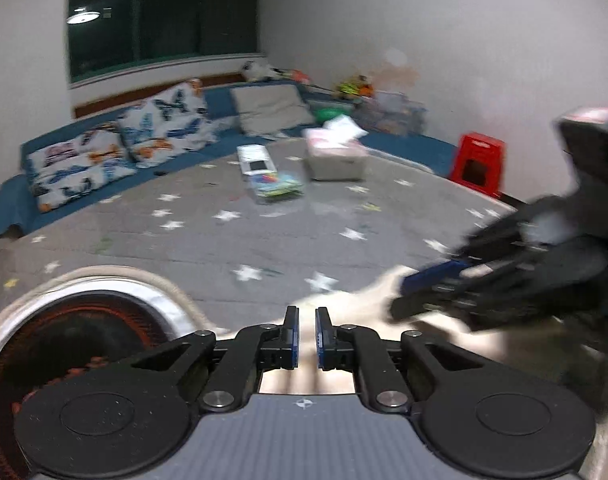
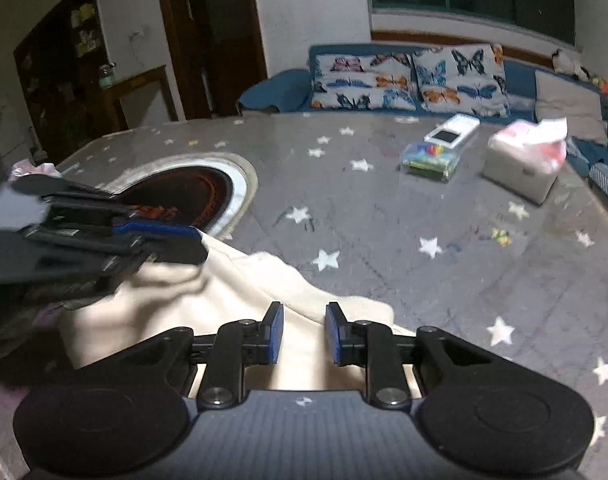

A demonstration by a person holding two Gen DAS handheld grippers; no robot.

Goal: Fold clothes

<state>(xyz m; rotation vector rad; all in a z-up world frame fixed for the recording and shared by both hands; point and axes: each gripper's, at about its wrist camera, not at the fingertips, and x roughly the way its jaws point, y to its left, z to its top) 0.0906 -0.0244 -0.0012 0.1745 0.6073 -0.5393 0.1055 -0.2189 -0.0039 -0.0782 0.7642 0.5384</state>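
Left wrist view: the left gripper (image 1: 306,330) hangs over a cream garment (image 1: 356,312), jaws nearly together with cloth seen in the narrow gap; whether they pinch it I cannot tell.
Surface: a grey star-printed table cover (image 1: 207,236) with a round inset burner (image 1: 75,332).
Right wrist view: the right gripper (image 2: 304,332) has a narrow gap, pads not pressing the garment (image 2: 239,292) beneath.
Beyond: a tissue box (image 2: 520,168), butterfly cushions (image 2: 408,80).

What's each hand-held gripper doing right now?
Left hand-held gripper: closed on the cream garment.
Right hand-held gripper: slightly open above the garment, gripping nothing.
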